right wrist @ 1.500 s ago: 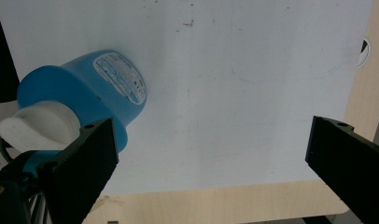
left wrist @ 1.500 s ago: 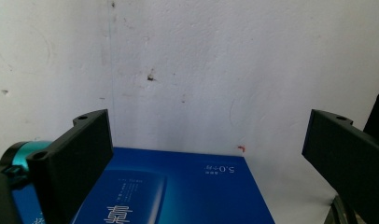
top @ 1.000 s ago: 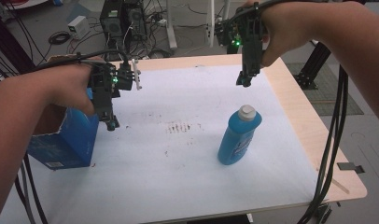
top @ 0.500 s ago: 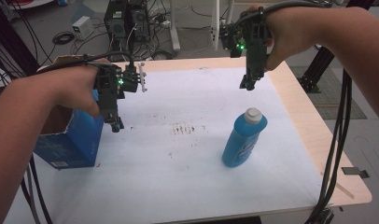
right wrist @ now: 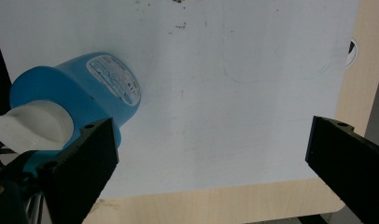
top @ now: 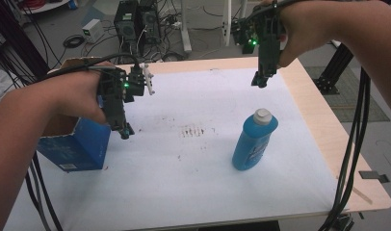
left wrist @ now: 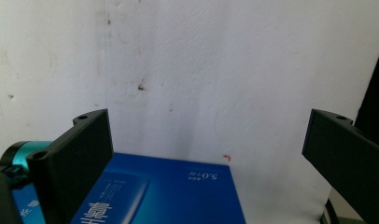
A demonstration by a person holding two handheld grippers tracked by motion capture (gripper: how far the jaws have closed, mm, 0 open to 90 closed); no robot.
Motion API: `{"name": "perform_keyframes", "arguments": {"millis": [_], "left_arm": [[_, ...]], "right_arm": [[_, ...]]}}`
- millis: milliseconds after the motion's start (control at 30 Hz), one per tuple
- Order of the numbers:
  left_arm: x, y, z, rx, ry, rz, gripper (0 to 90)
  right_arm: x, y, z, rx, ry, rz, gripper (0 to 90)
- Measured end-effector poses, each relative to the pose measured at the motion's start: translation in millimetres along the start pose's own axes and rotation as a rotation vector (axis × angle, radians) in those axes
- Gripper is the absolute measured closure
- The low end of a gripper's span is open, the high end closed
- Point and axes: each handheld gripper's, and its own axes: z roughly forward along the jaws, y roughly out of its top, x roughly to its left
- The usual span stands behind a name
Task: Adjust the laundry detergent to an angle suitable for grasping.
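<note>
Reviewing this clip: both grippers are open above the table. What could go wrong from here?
1. The blue bottle stands tall and narrow, unsupported; a sideways bump from the right gripper descending might topple it.
2. The left gripper hangs beside the open blue box; coming down it may catch the box's wall and shove it.

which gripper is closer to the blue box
Left. The left gripper hangs open right above the blue box; the right gripper is open at the table's far side, beyond the blue bottle.

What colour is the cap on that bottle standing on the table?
White, on a blue bottle. The cap shows best in the high view.
</note>
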Motion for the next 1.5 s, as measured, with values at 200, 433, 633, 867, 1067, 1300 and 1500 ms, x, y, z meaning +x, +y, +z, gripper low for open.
{"name": "perform_keyframes", "arguments": {"millis": [200, 433, 633, 867, 1067, 1300, 1500], "left_arm": [[-16.2, 5.0, -4.8, -0.074, -0.036, 0.019, 1.7], [-39.8, 17.3, -7.9, -0.142, 0.003, 0.007, 1.7], [-53.3, 26.3, -6.2, -0.222, 0.004, -0.044, 1.7], [-67.7, 38.7, -7.1, -0.269, -0.018, -0.056, 1.7], [-83.8, 54.0, -16.5, -0.35, -0.016, -0.024, 1.7], [-95.6, 70.0, -25.3, -0.44, -0.035, -0.03, 1.7], [-100.5, 81.3, -26.4, -0.504, -0.049, -0.065, 1.7]], "right_arm": [[-1.1, -1.8, 0.4, 0.001, -0.007, -0.003, 1.7], [-2.9, -0.9, 2.3, -0.005, -0.006, -0.017, 1.7], [-4.1, -0.8, 4.7, -0.003, -0.006, -0.018, 1.7], [-6.4, 0.5, 11.1, 0.002, 0.005, -0.023, 1.6], [-10.8, 2.5, 12.4, -0.01, 0.013, -0.024, 1.6], [-13.9, 3.6, 15.4, -0.008, 0.024, -0.022, 1.7], [-16.1, 1.6, 15.6, -0.013, 0.024, -0.016, 1.6]]}}
